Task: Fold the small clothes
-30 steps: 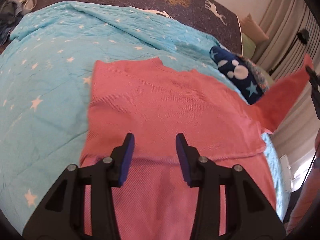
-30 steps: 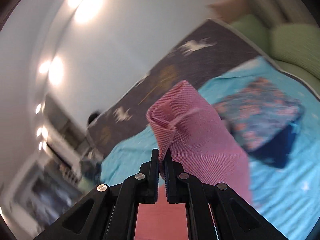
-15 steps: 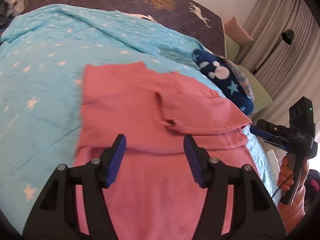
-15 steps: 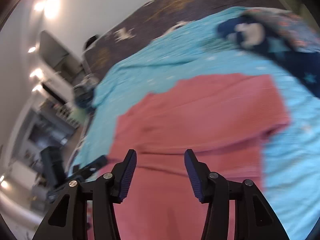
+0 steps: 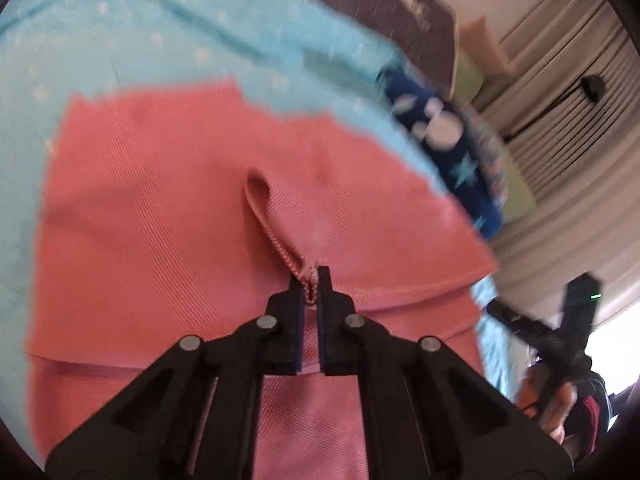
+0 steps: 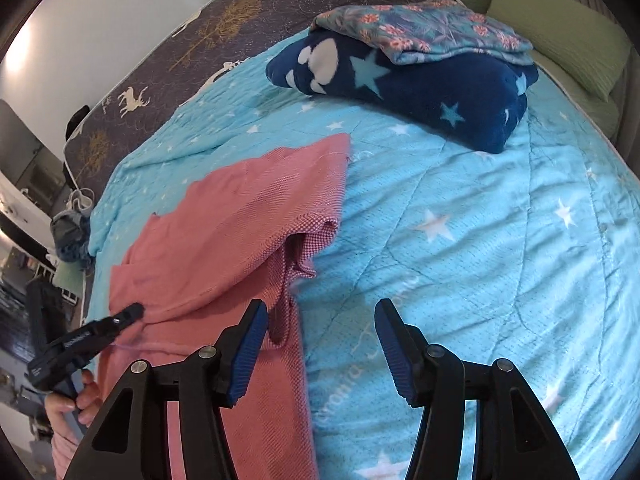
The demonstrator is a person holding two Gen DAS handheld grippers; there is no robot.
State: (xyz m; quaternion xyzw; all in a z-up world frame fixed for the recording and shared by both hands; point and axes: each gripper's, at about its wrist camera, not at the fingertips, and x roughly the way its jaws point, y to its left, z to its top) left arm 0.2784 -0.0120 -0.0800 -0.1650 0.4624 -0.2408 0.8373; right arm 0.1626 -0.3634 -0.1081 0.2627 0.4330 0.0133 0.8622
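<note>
- Since half a second back: left gripper (image 5: 312, 280) has gone from spread wide over the flat pink cloth to pinched together on a fold of it; right gripper (image 6: 320, 344), clamped on a raised corner a second ago, has let go and now sits low over the bed.
- Left wrist view — blurred. Left gripper's two fingers are together, a small ridge of the pink garment (image 5: 160, 216) nipped between the tips. From the pinch a narrow raised crease runs away across the cloth.
- Garment lies spread on the turquoise star-print quilt (image 5: 120, 40), a folded-over layer ending in a straight hem just past the fingertips.
- Beyond its far right edge: a navy star-patterned blanket (image 5: 448, 140), then grey curtains (image 5: 560, 80).
- Lower right, the other gripper's dark body held in a hand (image 5: 548, 412), off the quilt's edge.
- Right wrist view — sharp. Right gripper's jaws stand apart and are opening; nothing between them but bare quilt (image 6: 480, 220). Its left fingertip (image 6: 252, 332) is just beside the garment's hanging edge; touching or not, cannot tell.
- Pink garment (image 6: 224, 232) lies left of centre, one layer folded back with a loose curl at its right edge.
- Far side: navy blanket (image 6: 420, 84) with a floral folded piece (image 6: 424, 28) on top, green cushions (image 6: 560, 36) behind.
- Lower left, the left gripper (image 6: 134, 312) reaches onto the pink cloth, gripped by a hand (image 6: 72, 400).
</note>
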